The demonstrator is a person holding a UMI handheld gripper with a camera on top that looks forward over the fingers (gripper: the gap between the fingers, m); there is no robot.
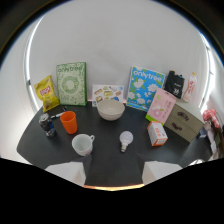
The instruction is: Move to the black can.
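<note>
The black can (pixel 47 125) stands upright on the dark table (pixel 107 160), to the far left beyond my left finger, just left of an orange cup (pixel 69 122). My gripper (pixel 113 173) is held back from the table's near edge, open, with nothing between its two white fingertips (pixel 70 173). The can is well ahead and to the left of the fingers, with a white mug (pixel 82 144) between it and the left finger.
A light bulb (pixel 125 139) lies ahead of the fingers, a white bowl (pixel 110 108) beyond it. A yellow snack bag (pixel 47 92), green and blue boxes, a pink box (pixel 161 106), a small orange-white box (pixel 157 133) and a brown box (pixel 183 122) line the back and right.
</note>
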